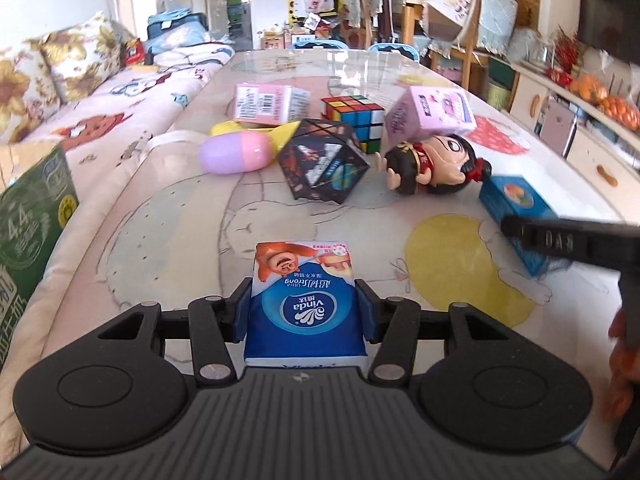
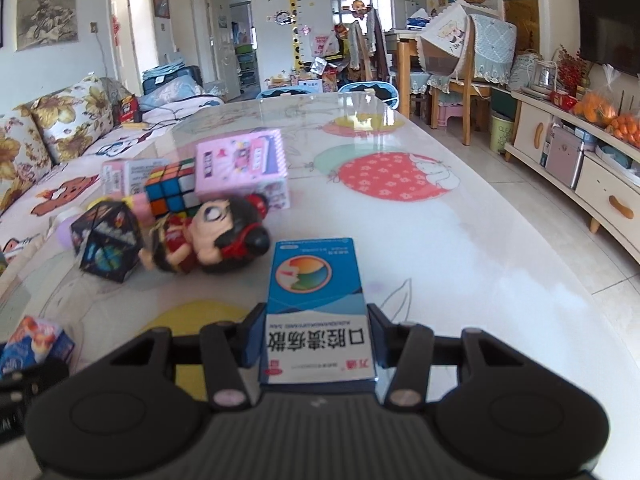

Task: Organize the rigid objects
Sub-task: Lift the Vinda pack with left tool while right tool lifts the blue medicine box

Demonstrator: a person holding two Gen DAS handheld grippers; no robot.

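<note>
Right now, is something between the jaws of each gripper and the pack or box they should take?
No. The left gripper is already shut on the blue tissue pack, and the right gripper on the blue medicine box. The doll and other toys lie further ahead on the table.

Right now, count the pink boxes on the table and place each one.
2. One pink box lies at the far left of the pile, behind the yellow toy. The other pink box sits tilted right of the Rubik's cube, above the doll.
</note>
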